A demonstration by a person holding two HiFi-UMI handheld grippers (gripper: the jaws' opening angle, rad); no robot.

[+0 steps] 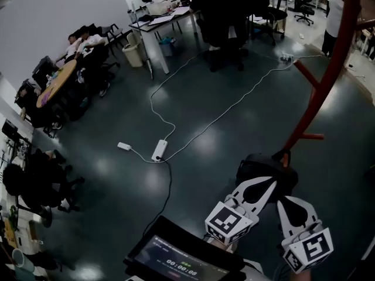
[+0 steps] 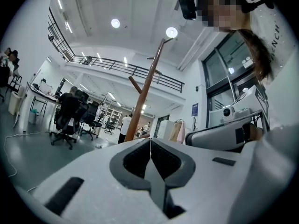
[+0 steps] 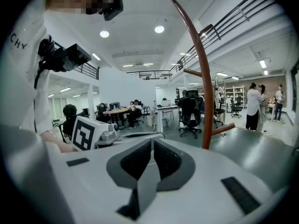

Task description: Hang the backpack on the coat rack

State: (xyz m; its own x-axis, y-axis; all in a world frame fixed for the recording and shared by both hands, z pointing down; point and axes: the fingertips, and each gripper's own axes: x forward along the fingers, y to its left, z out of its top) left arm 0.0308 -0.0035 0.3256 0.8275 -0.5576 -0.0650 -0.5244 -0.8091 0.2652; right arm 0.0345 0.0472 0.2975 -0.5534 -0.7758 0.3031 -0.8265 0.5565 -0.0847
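1. Your left gripper [image 1: 273, 181] is pointing at the foot of the coat rack [image 1: 328, 69]. Its claw is pinched fully together with nothing in it, and the left gripper view [image 2: 150, 139] shows the pads meeting along a thin seam.
2. Your right gripper [image 1: 287, 199] sits just beside the left one, on the side nearer the coat rack's pole and a bit further back from its foot. It's closed up on nothing too, and the right gripper view [image 3: 152, 140] shows that clearly.
3. Both grippers are angled forward. Each one's camera sees the reddish-brown coat rack [image 2: 145, 92] rising past its jaw tips, with a side peg sticking out in the right gripper view [image 3: 203, 87].
4. The backpack [image 1: 258, 166] is a dark lump on the floor right at the coat rack's foot. In the head view your left jaw tips overlap it, but neither claw has hold of it.
5. A white power strip [image 1: 159, 150] lies well away from the coat rack's foot, out on the open floor.
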